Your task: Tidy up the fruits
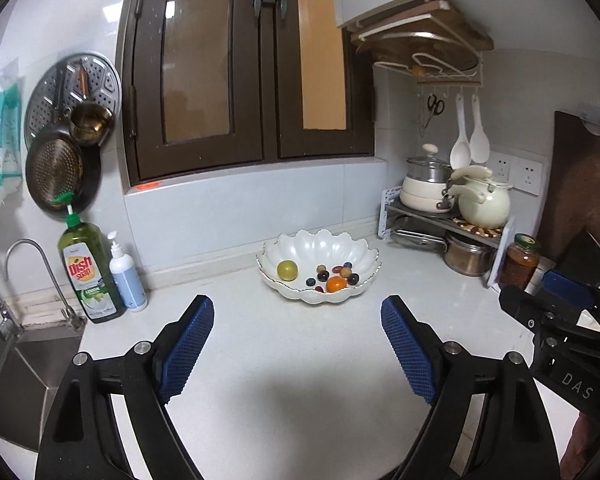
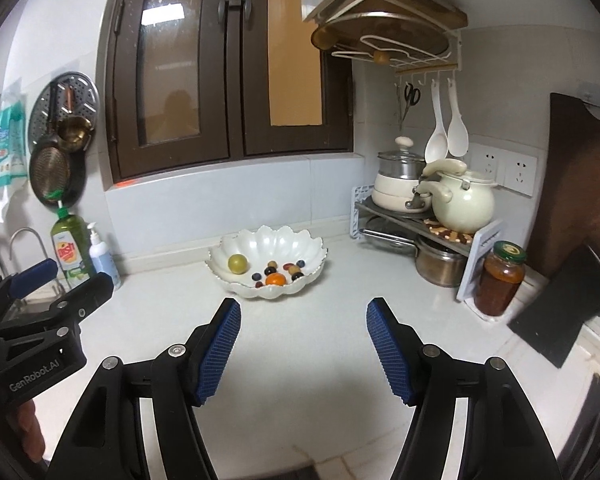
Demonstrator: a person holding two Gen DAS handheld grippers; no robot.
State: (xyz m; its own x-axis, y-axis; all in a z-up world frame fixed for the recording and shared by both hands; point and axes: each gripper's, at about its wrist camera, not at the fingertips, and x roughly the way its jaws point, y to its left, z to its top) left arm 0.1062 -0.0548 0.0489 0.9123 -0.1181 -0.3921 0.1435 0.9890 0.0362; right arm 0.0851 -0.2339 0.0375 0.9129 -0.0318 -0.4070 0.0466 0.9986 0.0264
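Note:
A white scalloped bowl (image 1: 320,246) (image 2: 268,242) stands on the white counter near the back wall. Inside lie a yellow-green round fruit (image 1: 287,270) (image 2: 237,263), a small orange fruit (image 1: 336,283) (image 2: 276,279) and several dark berries (image 1: 323,276) (image 2: 270,270). My left gripper (image 1: 298,312) hovers open over bare counter, well short of the bowl, with nothing between its blue pads. My right gripper (image 2: 304,314) is open too, empty and equally far back. Each gripper shows at the edge of the other's view: the right gripper (image 1: 540,300), the left gripper (image 2: 72,276).
A dish soap bottle (image 1: 90,276) and a pump bottle (image 1: 126,278) stand by the sink (image 1: 24,368) on the left. A rack with pots and a cream kettle (image 1: 484,200) fills the back right corner, a sauce jar (image 2: 500,284) before it. A dark board (image 2: 580,184) leans at far right.

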